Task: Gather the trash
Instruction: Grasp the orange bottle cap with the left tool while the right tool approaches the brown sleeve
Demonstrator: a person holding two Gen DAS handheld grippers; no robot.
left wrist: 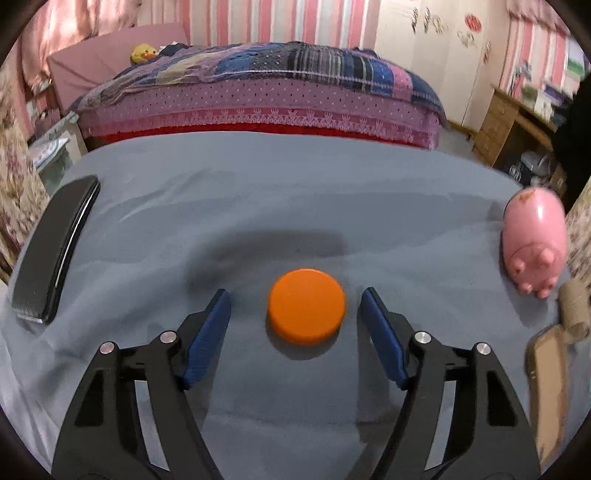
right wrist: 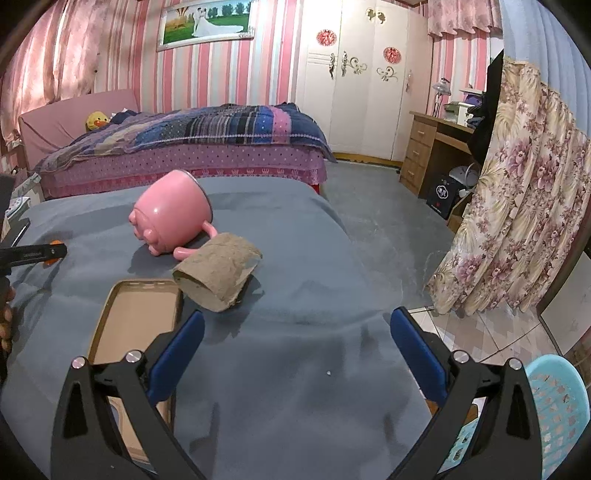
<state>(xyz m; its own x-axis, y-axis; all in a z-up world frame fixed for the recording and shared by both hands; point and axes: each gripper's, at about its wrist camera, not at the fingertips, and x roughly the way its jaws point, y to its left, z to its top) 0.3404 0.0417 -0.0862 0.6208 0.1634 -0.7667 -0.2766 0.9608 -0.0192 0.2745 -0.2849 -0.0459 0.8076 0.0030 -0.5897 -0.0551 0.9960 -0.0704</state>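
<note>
Fingers (left wrist: pixel 207 332) of left gripper (left wrist: pixel 295 299) apart around orange lid (left wrist: pixel 306 312), not touching, ready to pinch | right gripper (right wrist: pixel 297 325) open, empty, near cardboard tube (right wrist: pixel 218 275)

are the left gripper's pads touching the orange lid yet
Apart. The left wrist view shows grey cloth on both sides between the orange lid and the left gripper pads.

A home bedroom: a made bed (right wrist: pixel 192 144) with a patchwork quilt (right wrist: pixel 221 125) and a duck toy (right wrist: pixel 96 120), pink striped wallpaper (right wrist: pixel 221 74), a framed wedding picture (right wrist: pixel 207 22), a white wardrobe (right wrist: pixel 362 92), a wooden desk (right wrist: pixel 432 151) and floral curtains (right wrist: pixel 524 192).
</note>
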